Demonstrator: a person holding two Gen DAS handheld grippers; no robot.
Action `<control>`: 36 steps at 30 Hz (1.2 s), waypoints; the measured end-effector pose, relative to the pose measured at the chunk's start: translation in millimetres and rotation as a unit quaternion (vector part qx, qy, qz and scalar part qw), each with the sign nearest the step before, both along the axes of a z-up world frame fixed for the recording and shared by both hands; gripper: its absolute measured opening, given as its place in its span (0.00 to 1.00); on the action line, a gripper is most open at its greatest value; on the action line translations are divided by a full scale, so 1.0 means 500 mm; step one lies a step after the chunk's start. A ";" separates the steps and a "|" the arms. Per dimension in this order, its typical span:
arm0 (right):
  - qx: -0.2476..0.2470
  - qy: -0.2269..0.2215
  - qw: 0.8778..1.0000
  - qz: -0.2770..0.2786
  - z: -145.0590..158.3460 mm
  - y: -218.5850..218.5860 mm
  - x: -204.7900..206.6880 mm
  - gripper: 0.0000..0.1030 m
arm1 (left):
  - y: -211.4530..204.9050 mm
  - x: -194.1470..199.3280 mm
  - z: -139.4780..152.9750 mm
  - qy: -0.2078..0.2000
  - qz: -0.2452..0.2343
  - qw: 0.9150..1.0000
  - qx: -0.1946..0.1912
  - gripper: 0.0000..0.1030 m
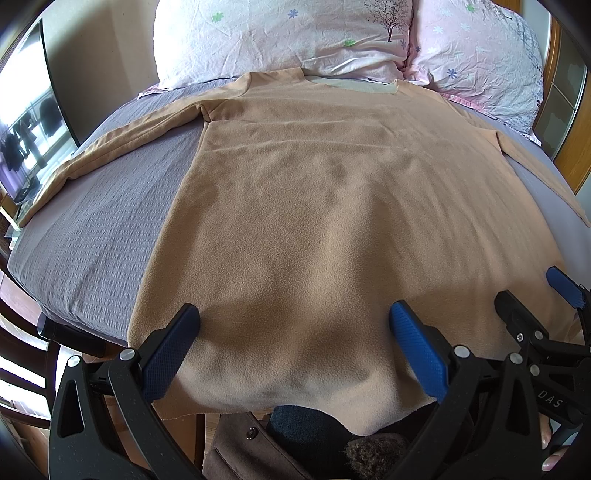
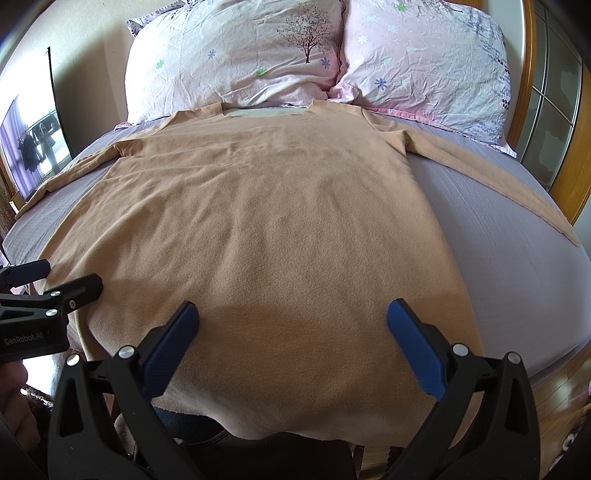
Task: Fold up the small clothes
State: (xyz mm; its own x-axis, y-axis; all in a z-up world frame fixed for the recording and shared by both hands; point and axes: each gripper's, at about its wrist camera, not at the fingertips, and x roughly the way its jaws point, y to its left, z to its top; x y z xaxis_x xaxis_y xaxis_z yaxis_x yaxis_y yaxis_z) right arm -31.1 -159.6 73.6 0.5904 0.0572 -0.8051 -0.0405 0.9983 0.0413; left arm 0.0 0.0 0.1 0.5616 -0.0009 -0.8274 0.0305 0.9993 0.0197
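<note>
A bed covered with a grey-purple textured sheet (image 1: 92, 221) (image 2: 517, 240) carries everything. A tan long-sleeved fleece shirt (image 1: 314, 221) (image 2: 258, 221) lies flat on it, sleeves spread to both sides, its hem hanging over the near edge of the bed. Beyond the shirt's collar, two crumpled pink floral pillows sit side by side (image 1: 280, 33) (image 2: 236, 51), touching each other, the second one (image 1: 480, 51) (image 2: 424, 62) nearer the wooden frame.
</note>
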 end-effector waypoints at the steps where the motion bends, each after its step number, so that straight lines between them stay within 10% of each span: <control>1: 0.000 0.000 1.000 0.000 -0.001 0.001 0.000 0.98 | 0.000 0.000 0.000 0.000 0.000 1.000 0.000 0.99; 15: 0.005 0.006 1.000 0.016 0.006 -0.002 0.013 0.98 | 0.000 -0.001 0.000 -0.006 -0.002 1.000 0.002 0.99; 20: 0.066 -0.032 0.995 -0.061 0.057 -0.148 0.045 0.98 | 0.001 0.002 0.002 -0.020 -0.019 1.000 0.002 0.99; 23: 0.138 -0.051 0.974 -0.169 0.086 -0.333 0.086 0.93 | 0.010 0.007 0.008 -0.018 -0.026 0.999 -0.015 0.99; 27: 0.196 -0.024 0.923 -0.331 0.066 -0.583 0.147 0.62 | 0.053 0.050 0.028 -0.042 -0.032 0.994 -0.098 0.99; 32: 0.260 -0.001 0.848 -0.461 0.003 -0.768 0.165 0.46 | 0.118 0.100 0.053 -0.077 -0.021 0.982 -0.170 0.99; 36: 0.291 0.007 0.816 -0.499 -0.035 -0.830 0.174 0.37 | 0.180 0.131 0.073 -0.112 -0.008 0.972 -0.208 0.99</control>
State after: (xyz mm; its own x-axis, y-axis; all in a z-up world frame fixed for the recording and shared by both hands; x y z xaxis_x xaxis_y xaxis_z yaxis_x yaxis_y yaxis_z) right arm 55.7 -574.5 55.9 0.5668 -0.0716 -0.8207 0.7861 0.3449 0.5129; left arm 65.4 90.0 36.7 0.7250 -0.3192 -0.6103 0.0886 0.9220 -0.3770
